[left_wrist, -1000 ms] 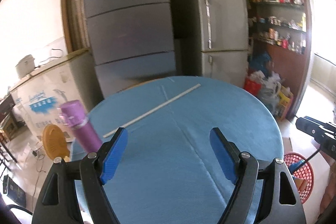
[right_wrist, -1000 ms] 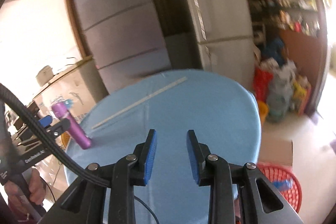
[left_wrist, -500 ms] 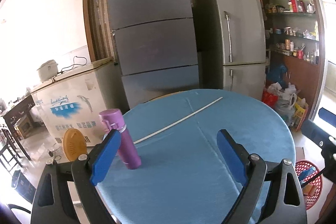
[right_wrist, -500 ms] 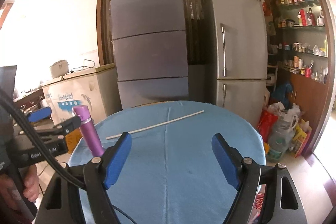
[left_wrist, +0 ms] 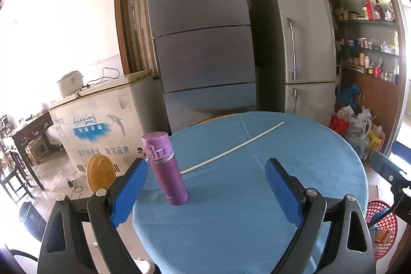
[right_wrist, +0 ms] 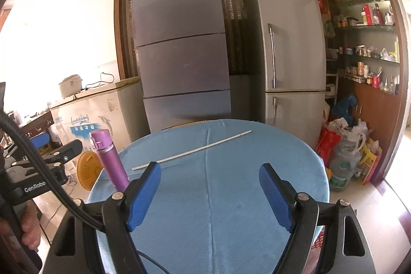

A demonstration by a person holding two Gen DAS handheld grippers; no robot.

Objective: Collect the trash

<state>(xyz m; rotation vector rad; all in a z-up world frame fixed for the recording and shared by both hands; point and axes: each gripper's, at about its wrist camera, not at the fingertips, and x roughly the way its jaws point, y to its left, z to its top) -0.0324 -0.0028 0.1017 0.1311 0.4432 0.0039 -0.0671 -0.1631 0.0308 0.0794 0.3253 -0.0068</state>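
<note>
A round table with a blue cloth [left_wrist: 244, 197] [right_wrist: 231, 197] lies ahead of both grippers. A thin white stick [left_wrist: 232, 147] [right_wrist: 191, 150] lies across its far half. A purple flask [left_wrist: 164, 167] [right_wrist: 109, 161] stands upright near the table's left edge. A red mesh basket [left_wrist: 382, 225] with trash in it sits on the floor at the table's right. My left gripper [left_wrist: 205, 193] is open and empty over the near table edge. My right gripper [right_wrist: 210, 195] is open and empty, also above the near edge.
Two grey fridges [left_wrist: 203, 43] [left_wrist: 300, 50] stand behind the table. A white chest freezer [left_wrist: 102, 125] is at the left, with an orange disc [left_wrist: 99, 175] on the floor. Bags [left_wrist: 357, 127] pile by the shelves at the right.
Both grippers have tilted up and drawn back from the table. My right gripper has opened from nearly shut to wide. The flask, stick and basket have not moved.
</note>
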